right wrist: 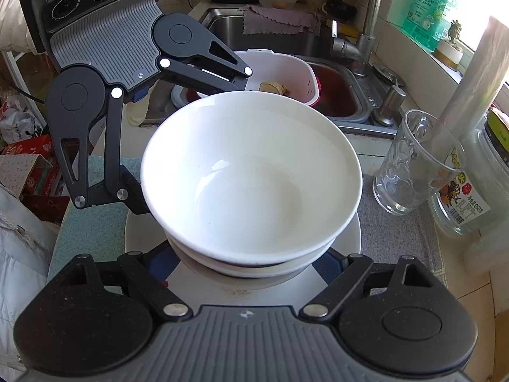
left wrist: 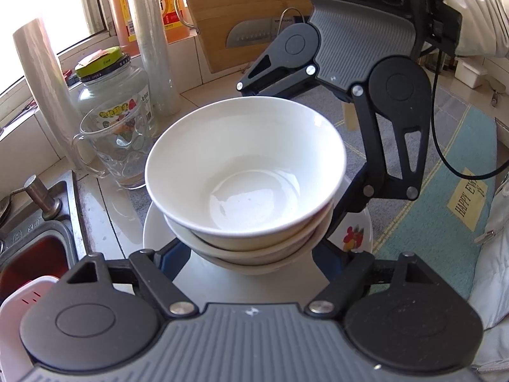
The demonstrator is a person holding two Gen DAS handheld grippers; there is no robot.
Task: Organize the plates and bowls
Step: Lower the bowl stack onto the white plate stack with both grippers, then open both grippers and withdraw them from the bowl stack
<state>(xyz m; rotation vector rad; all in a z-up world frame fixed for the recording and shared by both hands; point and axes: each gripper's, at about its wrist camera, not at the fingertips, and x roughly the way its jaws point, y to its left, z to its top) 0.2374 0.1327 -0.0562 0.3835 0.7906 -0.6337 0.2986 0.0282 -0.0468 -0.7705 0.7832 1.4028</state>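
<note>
Three white bowls are stacked; the top bowl (left wrist: 245, 159) (right wrist: 251, 175) is the widest and empty. The stack stands on a white plate (left wrist: 353, 235) (right wrist: 346, 238) with a fruit print, which lies on a grey mat (right wrist: 397, 238). My left gripper (left wrist: 251, 254) reaches in from one side, and its fingers (left wrist: 171, 254) clasp the lower bowls under the top rim. From the opposite side comes my right gripper (right wrist: 248, 261); its fingers (right wrist: 327, 261) flank the stack a little wider. Their tips are hidden under the top bowl's rim.
A glass mug (left wrist: 117, 152) (right wrist: 410, 165), a lidded jar (left wrist: 117, 89) and rolls of film (left wrist: 41, 89) stand close beside the plate. Beyond is a steel sink (right wrist: 286, 41) with a white strainer basket (right wrist: 286, 73) and a faucet (right wrist: 366, 31). A cutting board with a cleaver (left wrist: 251, 31) leans at the back.
</note>
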